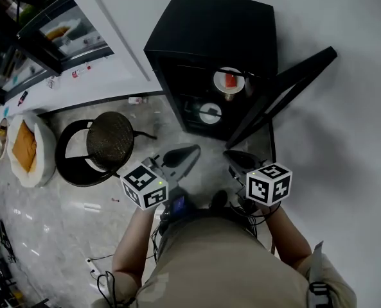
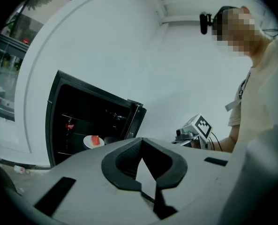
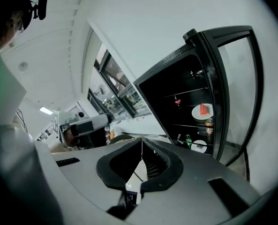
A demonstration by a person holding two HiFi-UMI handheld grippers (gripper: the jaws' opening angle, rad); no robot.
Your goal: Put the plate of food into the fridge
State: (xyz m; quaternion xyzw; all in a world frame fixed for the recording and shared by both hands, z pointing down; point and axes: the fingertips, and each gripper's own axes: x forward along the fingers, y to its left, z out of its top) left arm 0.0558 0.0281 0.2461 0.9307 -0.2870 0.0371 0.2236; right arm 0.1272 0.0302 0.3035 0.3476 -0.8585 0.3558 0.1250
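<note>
The black fridge [image 1: 209, 24] stands against the white wall with its door [image 1: 283, 95] swung open to the right. A white plate with a red piece of food [image 1: 229, 81] rests on an upper shelf inside; it shows too in the left gripper view [image 2: 93, 141] and the right gripper view [image 3: 202, 111]. My left gripper [image 1: 189, 154] and right gripper [image 1: 234, 156] hover side by side in front of the fridge, well short of the plate. Both are shut with nothing between their jaws, as their own views confirm [image 2: 141, 142] [image 3: 142, 143].
A second white plate [image 1: 209, 113] and a can [image 3: 209, 125] sit on lower shelves. A round black stool [image 1: 110, 140] stands to the left of the fridge, with a white pet bed holding an orange cushion [image 1: 26, 149] further left. Marble floor lies below.
</note>
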